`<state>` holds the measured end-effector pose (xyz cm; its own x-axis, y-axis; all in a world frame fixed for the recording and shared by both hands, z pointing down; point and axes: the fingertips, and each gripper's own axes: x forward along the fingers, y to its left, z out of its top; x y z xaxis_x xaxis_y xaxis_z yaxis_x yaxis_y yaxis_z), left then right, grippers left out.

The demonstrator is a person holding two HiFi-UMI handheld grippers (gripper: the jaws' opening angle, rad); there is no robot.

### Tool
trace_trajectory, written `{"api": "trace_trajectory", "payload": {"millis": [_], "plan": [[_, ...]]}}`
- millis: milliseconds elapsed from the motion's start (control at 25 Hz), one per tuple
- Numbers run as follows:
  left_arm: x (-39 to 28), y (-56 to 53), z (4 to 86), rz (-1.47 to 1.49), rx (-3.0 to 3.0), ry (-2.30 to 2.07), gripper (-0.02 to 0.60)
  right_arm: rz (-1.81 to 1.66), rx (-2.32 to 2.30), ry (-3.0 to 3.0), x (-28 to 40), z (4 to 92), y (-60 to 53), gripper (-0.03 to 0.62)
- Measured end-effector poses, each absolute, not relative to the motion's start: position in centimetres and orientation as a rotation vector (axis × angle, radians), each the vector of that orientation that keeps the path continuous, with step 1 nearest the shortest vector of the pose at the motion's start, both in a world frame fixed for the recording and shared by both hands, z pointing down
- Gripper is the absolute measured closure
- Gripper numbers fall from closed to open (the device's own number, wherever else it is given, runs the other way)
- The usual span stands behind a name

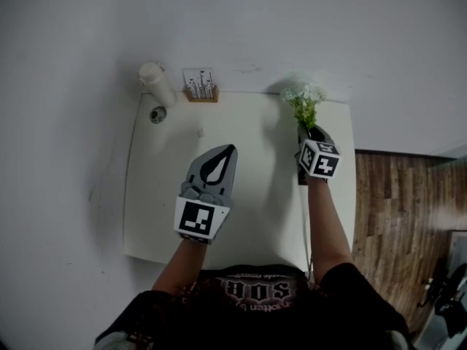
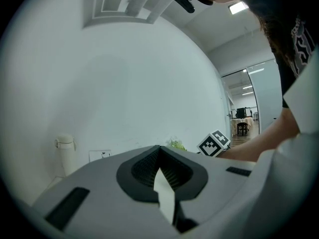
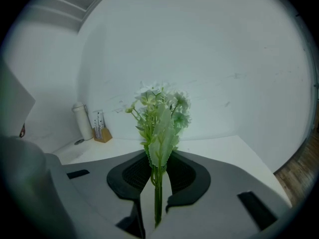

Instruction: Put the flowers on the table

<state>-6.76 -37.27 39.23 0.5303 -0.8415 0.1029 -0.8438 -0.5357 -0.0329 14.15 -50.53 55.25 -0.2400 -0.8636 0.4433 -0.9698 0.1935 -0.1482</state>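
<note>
A small bunch of white flowers with green leaves (image 1: 304, 100) stands upright over the back right part of the white table (image 1: 255, 130). My right gripper (image 1: 312, 138) is shut on its thin green stems. In the right gripper view the stems (image 3: 158, 193) run up between the jaws and the blooms (image 3: 160, 108) rise above my right gripper (image 3: 159, 156). My left gripper (image 1: 228, 152) hovers over the table's middle, shut with nothing in it. The left gripper view shows my left gripper (image 2: 159, 149) with its jaw tips touching, and the flowers (image 2: 175, 144) small beyond it.
A white bottle (image 1: 157, 82) and a small wooden holder (image 1: 200, 87) stand at the table's back edge against the wall. A small round dark thing (image 1: 157, 114) lies near the bottle. Wooden floor (image 1: 394, 217) shows past the table's right edge.
</note>
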Motion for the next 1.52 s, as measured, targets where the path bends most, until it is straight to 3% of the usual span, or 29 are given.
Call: {"api": "trace_trajectory", "payload": {"millis": [480,640,840,960,1520], "plan": [[-6.7,-37.8,39.7,0.160,2.727,-1.489,0.583,0.674,1.689,-2.133,13.6,58.8,-51.5,0.489],[-6.9,-37.7,39.5,0.154,2.732,-1.492,0.583,0.706,1.652,-2.127,13.2,59.2,-51.5,0.437],[-6.9,-37.4,39.3,0.152,2.740,-1.493,0.583,0.710,1.623,-2.125,13.1,59.4,-51.3,0.324],[-6.8,-37.3,39.0,0.149,2.745,-1.491,0.583,0.683,1.602,-2.129,13.1,59.0,-51.0,0.301],[-4.9,-36.1,37.1,0.112,2.795,-1.455,0.583,0.484,1.601,-2.285,13.3,50.7,-45.1,0.295]]}}
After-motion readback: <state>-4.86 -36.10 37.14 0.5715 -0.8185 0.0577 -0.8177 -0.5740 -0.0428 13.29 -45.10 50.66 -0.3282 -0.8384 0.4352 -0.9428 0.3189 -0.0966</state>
